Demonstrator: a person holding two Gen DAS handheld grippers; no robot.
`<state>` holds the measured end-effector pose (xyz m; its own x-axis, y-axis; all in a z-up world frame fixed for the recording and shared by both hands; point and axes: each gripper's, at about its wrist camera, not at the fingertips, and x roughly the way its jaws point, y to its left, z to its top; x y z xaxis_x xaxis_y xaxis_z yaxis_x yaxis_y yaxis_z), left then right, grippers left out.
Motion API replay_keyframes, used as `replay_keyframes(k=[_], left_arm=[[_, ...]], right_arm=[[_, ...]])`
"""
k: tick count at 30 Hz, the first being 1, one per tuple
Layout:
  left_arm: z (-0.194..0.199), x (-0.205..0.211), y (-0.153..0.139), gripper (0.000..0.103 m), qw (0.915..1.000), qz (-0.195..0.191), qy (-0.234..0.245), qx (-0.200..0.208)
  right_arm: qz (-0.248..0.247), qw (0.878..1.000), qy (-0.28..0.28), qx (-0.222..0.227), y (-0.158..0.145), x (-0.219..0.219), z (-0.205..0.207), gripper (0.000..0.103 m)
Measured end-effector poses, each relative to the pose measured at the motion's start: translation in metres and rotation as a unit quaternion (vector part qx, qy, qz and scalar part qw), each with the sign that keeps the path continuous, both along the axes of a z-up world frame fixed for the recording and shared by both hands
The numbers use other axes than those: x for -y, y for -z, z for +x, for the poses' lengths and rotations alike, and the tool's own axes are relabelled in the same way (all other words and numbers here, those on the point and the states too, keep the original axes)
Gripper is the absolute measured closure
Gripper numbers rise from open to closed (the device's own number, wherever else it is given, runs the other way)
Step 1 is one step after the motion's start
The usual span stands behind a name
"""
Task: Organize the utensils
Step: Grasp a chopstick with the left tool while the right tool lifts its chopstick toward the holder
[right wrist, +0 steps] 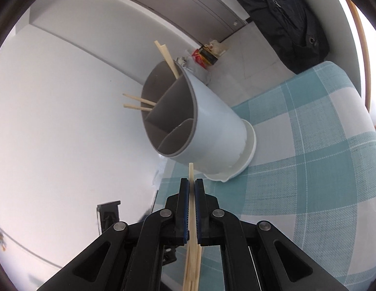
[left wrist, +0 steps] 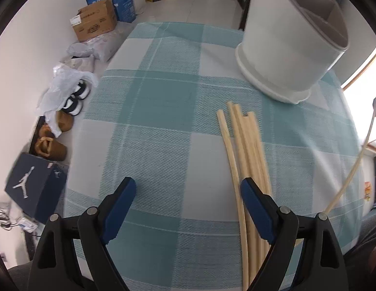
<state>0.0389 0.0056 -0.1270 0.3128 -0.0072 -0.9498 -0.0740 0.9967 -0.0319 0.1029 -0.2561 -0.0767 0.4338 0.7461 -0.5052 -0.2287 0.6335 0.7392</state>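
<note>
The surface (left wrist: 163,111), the largest thing here, is covered with a teal-and-white checked cloth. On it stands the white utensil holder (left wrist: 292,46), a round tub with grey dividers that split it into compartments. In the right wrist view four chopsticks (right wrist: 167,59) poke out of its far compartments, two leaning one way and two another, while the nearer compartments look bare from this angle.

Next in size is the left claw (left wrist: 188,189), its blue-padded jaws wide apart and pointing steeply down at the cloth. It holds nothing. Its right finger (left wrist: 254,203) sits over the loose bundle of chopsticks (left wrist: 243,140) lying side by side on the cloth, just in front of the holder; whether the pad touches them I cannot tell. The left finger is over bare cloth.

The right claw (right wrist: 191,184) is clamped together on a single chopstick (right wrist: 191,169), whose tip juts out past the pads toward the base of the holder, not touching it. In the left wrist view this stick shows as a thin pale line at the right edge.
</note>
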Motion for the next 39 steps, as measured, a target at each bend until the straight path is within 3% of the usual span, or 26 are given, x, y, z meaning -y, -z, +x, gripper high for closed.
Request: replay_keyframes(k=[9,11,17,24,34,39], left_arm=[[0.012,0.002,0.001,0.019,0.9993,0.036,0.005,-0.002],[0.019,0.003,0.001,0.035,0.9993,0.031,0.019,0.0],[0.031,0.007,-0.001,0.056,0.9992,0.026,0.03,-0.007],[0.038,0.018,-0.003,0.097,0.9983,0.03,0.049,-0.01],[0.034,0.015,-0.01,0.1,0.9996,0.015,0.006,0.024],[0.023,0.008,-0.031,0.1,0.9963,-0.001,-0.035,0.079]], right_arm=[[-0.009,1.0,0.002,0.014,-0.01,0.002,-0.006,0.099],[-0.013,1.0,0.0,0.018,-0.012,0.0,-0.006,0.099],[-0.013,1.0,0.001,0.023,-0.016,0.002,-0.006,0.099],[-0.013,1.0,0.007,0.022,-0.017,0.008,-0.003,0.099],[-0.036,0.998,-0.003,0.054,-0.028,-0.002,-0.01,0.099],[-0.041,0.997,-0.004,0.067,-0.031,-0.004,-0.015,0.099]])
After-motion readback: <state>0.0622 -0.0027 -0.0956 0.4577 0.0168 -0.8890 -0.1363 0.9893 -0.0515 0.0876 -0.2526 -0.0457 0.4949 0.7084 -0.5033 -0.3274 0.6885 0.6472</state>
